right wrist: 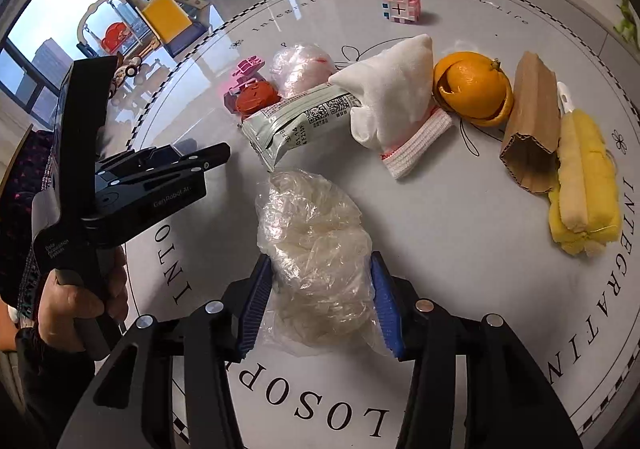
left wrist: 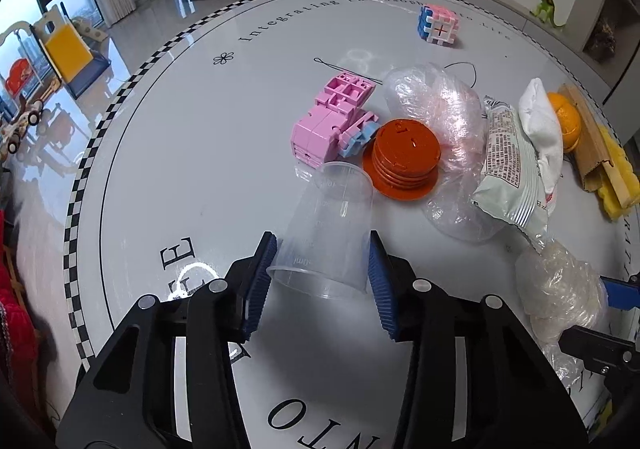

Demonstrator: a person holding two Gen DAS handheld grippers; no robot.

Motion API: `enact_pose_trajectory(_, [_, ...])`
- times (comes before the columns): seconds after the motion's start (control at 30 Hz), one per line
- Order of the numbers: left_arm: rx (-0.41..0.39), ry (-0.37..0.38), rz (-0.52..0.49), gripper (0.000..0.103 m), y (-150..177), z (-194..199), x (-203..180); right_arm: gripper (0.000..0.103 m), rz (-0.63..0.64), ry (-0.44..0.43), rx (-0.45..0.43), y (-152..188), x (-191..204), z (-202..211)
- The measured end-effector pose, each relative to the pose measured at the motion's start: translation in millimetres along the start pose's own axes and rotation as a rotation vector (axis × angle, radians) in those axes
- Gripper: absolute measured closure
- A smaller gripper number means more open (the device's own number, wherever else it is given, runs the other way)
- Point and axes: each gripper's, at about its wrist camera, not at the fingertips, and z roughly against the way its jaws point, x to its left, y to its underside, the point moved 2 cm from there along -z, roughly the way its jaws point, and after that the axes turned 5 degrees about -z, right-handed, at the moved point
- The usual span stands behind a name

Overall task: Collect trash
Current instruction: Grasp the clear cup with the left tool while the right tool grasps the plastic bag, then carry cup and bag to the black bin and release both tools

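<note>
Nearest to me, my left tongs (left wrist: 322, 273) straddle a clear cup (left wrist: 326, 233) that lies on its side on the worktop (left wrist: 168, 177), mouth toward me and base pointing away, so its long axis runs straight out along my fingers. The blue pads sit at the rim on both sides, seemingly touching, though I cannot tell whether they are pressing. My right tongs (right wrist: 320, 301) likewise bracket a crumpled plastic wad (right wrist: 316, 253), pads (right wrist: 256, 301) against its flanks, the wad bulging forward and upward between them; I judge it gripped but soft enough to slip. Each piece lies dead ahead of its own tongs, so neither hand needs to cross. Beyond the cup sit an orange lid (left wrist: 404, 157), pink blocks (left wrist: 332, 121) and a clear bag (left wrist: 440, 109). The right view shows what the left only half catches: the snack wrapper (right wrist: 296, 121), sock (right wrist: 392, 97), orange peel (right wrist: 472, 89), cardboard (right wrist: 532, 121) and yellow sponge brush (right wrist: 584, 185) laid out in a row. The left view alone shows the cup.
</note>
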Motion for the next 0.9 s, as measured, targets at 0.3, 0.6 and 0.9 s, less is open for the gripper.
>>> enact_pose_trajectory(0.3, [-0.053,0.032,0.014,0.058,24.7,38.1,0.7,0.053,0.017,-0.002,-0.038,8.0,14.6,20.4])
enact_pose_trajectory(0.6, [-0.109,0.003,0.034,0.058,69.4,91.4,13.5,0.053,0.057,-0.017,-0.070,18.1,46.4,38.8])
enact_pose_trajectory(0.9, [-0.155,-0.043,0.071,0.058,125.0,141.6,37.6,0.053,0.135,-0.046,-0.087,33.1,100.0,44.1])
